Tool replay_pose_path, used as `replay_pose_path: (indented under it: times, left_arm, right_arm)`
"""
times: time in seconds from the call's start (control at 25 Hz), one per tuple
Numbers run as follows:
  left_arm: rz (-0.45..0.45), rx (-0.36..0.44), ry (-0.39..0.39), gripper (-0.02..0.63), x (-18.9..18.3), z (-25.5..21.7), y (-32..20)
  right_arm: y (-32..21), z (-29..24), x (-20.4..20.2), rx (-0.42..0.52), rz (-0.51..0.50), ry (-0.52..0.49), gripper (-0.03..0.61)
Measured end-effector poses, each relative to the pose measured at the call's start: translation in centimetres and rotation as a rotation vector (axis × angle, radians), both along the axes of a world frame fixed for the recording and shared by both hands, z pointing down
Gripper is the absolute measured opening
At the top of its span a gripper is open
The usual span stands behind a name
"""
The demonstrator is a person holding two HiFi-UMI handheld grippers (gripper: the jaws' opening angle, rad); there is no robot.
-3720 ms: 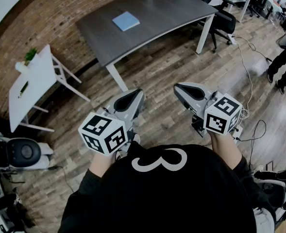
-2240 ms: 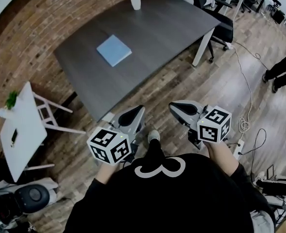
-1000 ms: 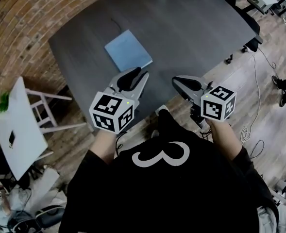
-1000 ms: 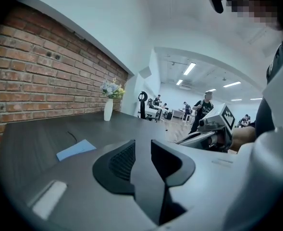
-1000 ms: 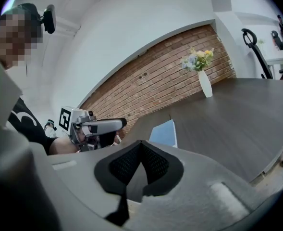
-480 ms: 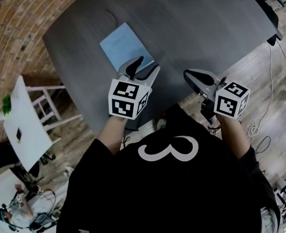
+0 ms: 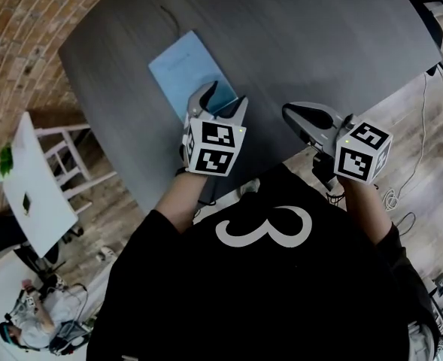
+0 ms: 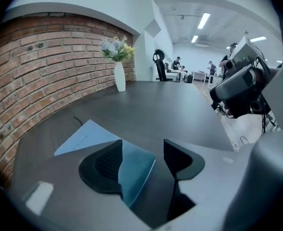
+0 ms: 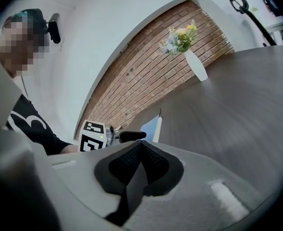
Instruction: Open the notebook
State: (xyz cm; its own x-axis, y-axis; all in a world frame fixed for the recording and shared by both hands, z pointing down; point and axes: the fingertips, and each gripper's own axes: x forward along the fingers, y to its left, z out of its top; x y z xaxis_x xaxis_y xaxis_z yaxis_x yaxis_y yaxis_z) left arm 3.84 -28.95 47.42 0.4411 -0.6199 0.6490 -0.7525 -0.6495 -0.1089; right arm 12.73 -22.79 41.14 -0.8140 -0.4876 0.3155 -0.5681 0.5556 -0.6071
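Observation:
A light-blue notebook (image 7: 180, 62) lies closed on the dark table (image 7: 319, 36). My left gripper (image 7: 225, 98) points down at the notebook's near corner, and its jaws are opening. In the left gripper view the notebook (image 8: 81, 138) runs under the left gripper (image 8: 141, 150). The corner lies between the pads, which do not press on it. My right gripper (image 7: 289, 113) hovers over the table's near edge, to the right of the notebook, shut and empty. In the right gripper view the right gripper (image 9: 140, 147) has its pads meeting, and the notebook (image 9: 152, 127) shows beyond.
A white vase with flowers (image 8: 119, 76) stands at the table's far end. A thin dark cable (image 7: 168, 17) lies on the table beyond the notebook. A white side table (image 7: 33, 179) stands to the left by the brick wall (image 7: 10, 21).
The person walked up to the table. The left gripper went forward and down to the notebook's near corner and its jaws spread apart. The right gripper came forward to the table edge, still shut.

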Motion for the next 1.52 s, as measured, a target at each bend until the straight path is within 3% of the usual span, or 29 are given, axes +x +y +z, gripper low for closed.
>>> replay_pose_path:
  times: [0.2, 0.52, 0.96, 1.52]
  left_arm:
    - [-0.009, -0.013, -0.068, 0.29, -0.2, 1.5, -0.4]
    - [-0.001, -0.005, -0.092, 0.232, -0.4, 2.2, -0.3]
    - [-0.008, 0.039, -0.062, 0.196, -0.7, 0.1, 0.2]
    - [-0.082, 0.129, 0.048, 0.176, -3.7, -5.0, 1.4]
  right_arm:
    - [-0.4, 0.9, -0.1, -0.028, -0.004, -0.011, 0.002]
    - [0.0, 1.3, -0.9, -0.055, 0.005, -0.093, 0.001]
    - [1.4, 2.2, -1.6, -0.073, 0.007, -0.084, 0.001]
    - [2.5, 1.2, -2.8, -0.039, 0.007, -0.049, 0.001]
